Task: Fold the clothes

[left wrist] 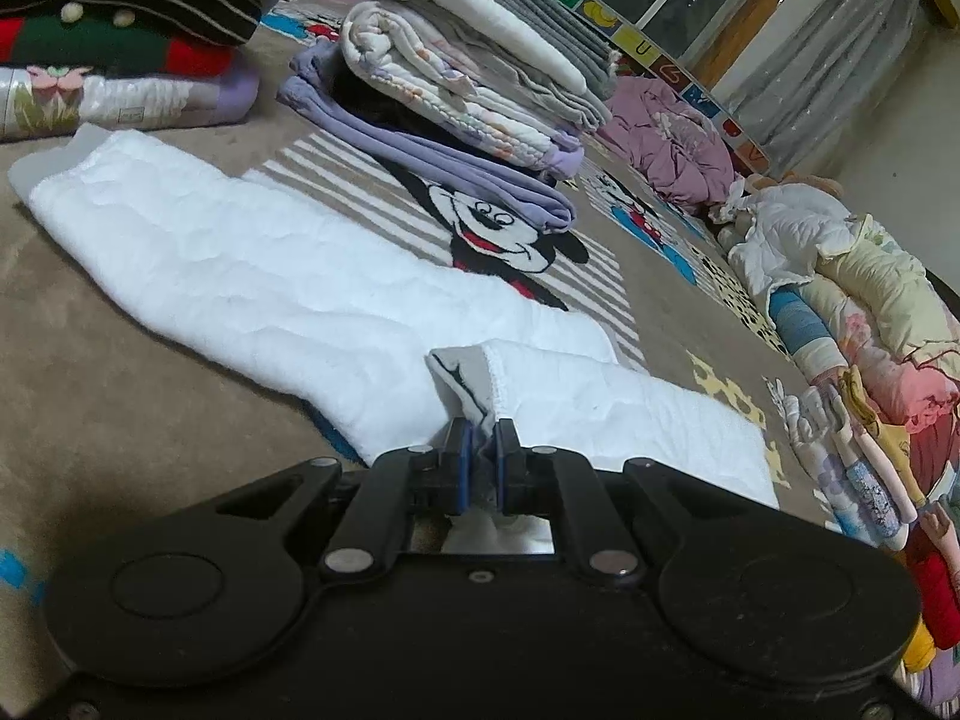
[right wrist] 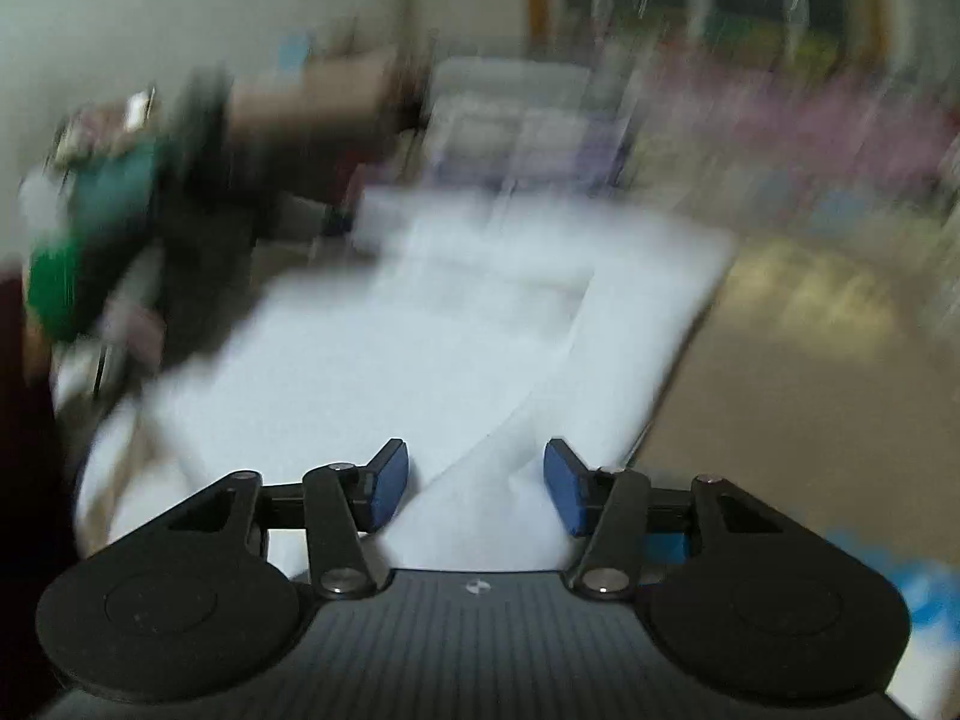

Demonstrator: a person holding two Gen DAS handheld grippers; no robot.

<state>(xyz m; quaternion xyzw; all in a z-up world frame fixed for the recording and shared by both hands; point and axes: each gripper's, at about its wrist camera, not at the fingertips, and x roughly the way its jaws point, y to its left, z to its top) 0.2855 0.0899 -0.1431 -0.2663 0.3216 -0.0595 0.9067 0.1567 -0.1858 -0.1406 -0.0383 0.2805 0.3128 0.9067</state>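
Note:
A white quilted garment [left wrist: 252, 276] lies stretched across the cartoon-mouse rug. My left gripper [left wrist: 485, 450] is shut on its near edge, where a grey label and stitched hem [left wrist: 465, 381] stick up between the blue pads. In the blurred right wrist view the same white garment [right wrist: 456, 324] spreads out ahead. My right gripper [right wrist: 477, 495] is open just above it, blue pads [right wrist: 390, 489] wide apart with a ridge of white cloth between them, not pinched. A person's arm with the other gripper [right wrist: 120, 228] shows at the left, smeared by motion.
A folded stack [left wrist: 474, 78] of lilac, floral, white and grey clothes sits behind the garment. Another pile [left wrist: 120, 42] with dark, red-green and floral items lies far left. A pink bundle [left wrist: 666, 138] and unfolded clothes [left wrist: 852, 330] line the right side. Curtains [left wrist: 840, 48] hang behind.

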